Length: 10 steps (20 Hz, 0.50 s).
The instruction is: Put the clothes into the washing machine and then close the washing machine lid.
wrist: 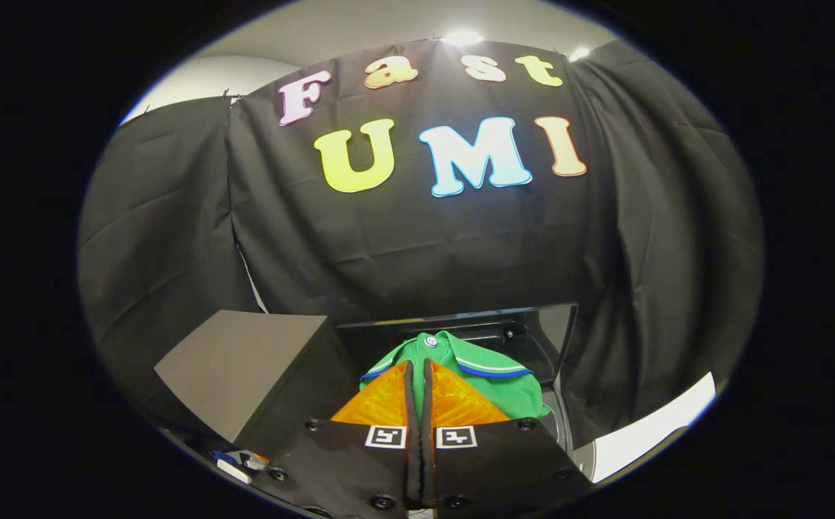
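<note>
A green polo shirt [493, 386] with a blue and white stripe on its collar bunches around the tips of my gripper [417, 365]. The fingers stand almost together, and a strip of green cloth is pinched between them. The shirt hangs just in front of the washing machine's open lid [540, 328], a dark glossy panel standing upright beyond the fingers. Part of the machine's top rim [562, 425] curves down to the right of the shirt. The fingers and the shirt hide the drum opening.
A grey box [237, 360] with a dark side stands left of the machine, close to the fingers. A white surface [648, 432] lies lower right. Some small items [237, 465] sit low at the left. Black cloth walls close the booth behind.
</note>
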Available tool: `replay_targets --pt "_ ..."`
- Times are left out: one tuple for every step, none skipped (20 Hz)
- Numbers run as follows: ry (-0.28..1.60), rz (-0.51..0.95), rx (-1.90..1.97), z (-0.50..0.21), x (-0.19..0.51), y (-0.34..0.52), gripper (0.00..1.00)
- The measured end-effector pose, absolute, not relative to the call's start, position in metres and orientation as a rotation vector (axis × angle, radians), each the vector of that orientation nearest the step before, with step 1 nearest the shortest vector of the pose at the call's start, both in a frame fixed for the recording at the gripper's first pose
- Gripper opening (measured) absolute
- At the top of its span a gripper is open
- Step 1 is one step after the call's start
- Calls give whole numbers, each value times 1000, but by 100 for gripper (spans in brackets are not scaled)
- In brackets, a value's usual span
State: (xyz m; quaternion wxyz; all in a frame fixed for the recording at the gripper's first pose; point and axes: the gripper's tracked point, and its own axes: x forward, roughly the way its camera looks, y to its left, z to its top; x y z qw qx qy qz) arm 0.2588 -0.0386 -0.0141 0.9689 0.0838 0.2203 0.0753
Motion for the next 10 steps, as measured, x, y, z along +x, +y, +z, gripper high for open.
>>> replay_targets --pt "453 146 170 -20 261 -42 1" --pt "458 142 171 -24 261 -45 1" --pt "464 140 173 -30 261 -48 1" --pt "469 139 176 -36 262 -49 1" --pt "474 139 177 -42 264 -50 1" --pt "480 139 176 -47 265 -51 1" --pt "486 140 174 -53 266 -52 1" --pt "488 141 172 -58 266 -51 1" --pt "493 142 169 -63 267 -51 1" --pt "497 142 163 -68 268 -51 1"
